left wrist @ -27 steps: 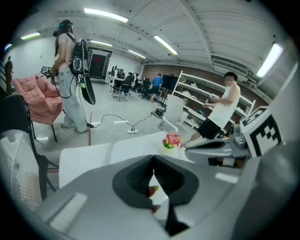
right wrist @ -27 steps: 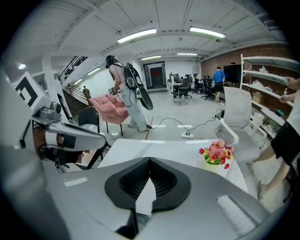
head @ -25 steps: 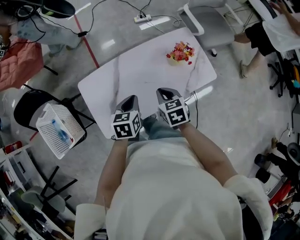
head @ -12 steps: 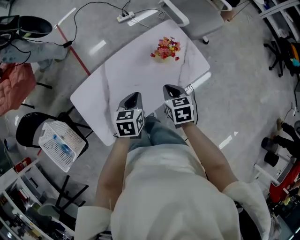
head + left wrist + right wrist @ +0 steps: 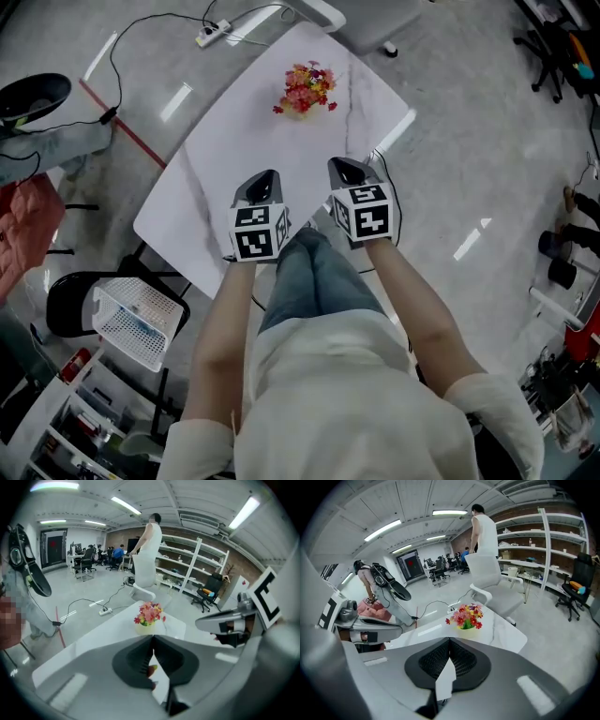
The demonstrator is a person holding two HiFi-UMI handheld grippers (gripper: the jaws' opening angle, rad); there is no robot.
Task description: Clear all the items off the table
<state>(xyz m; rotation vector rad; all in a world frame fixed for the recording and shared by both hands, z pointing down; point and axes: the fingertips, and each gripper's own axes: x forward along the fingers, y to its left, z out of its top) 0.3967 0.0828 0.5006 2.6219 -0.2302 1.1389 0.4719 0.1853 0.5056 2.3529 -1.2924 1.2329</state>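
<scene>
A small pot of red, pink and yellow flowers [image 5: 304, 90] stands alone near the far end of the white marble table [image 5: 234, 159]; it also shows ahead in the left gripper view [image 5: 148, 617] and the right gripper view [image 5: 467, 617]. My left gripper [image 5: 262, 181] hovers over the table's near edge, jaws shut with nothing in them [image 5: 153, 639]. My right gripper [image 5: 345, 168] is beside it, also shut and empty [image 5: 449, 641]. Both are well short of the pot.
A white plastic basket [image 5: 136, 314] sits on a black chair at the table's near left. A white office chair [image 5: 487, 581] stands behind the table's far end. A power strip with cables [image 5: 208, 36] lies on the floor. People stand and sit further off.
Both grippers have moved forward over the table's near edge and lowered a little, rolling as they went. The view has shifted, so the table and basket sit lower left. Both stay shut.
</scene>
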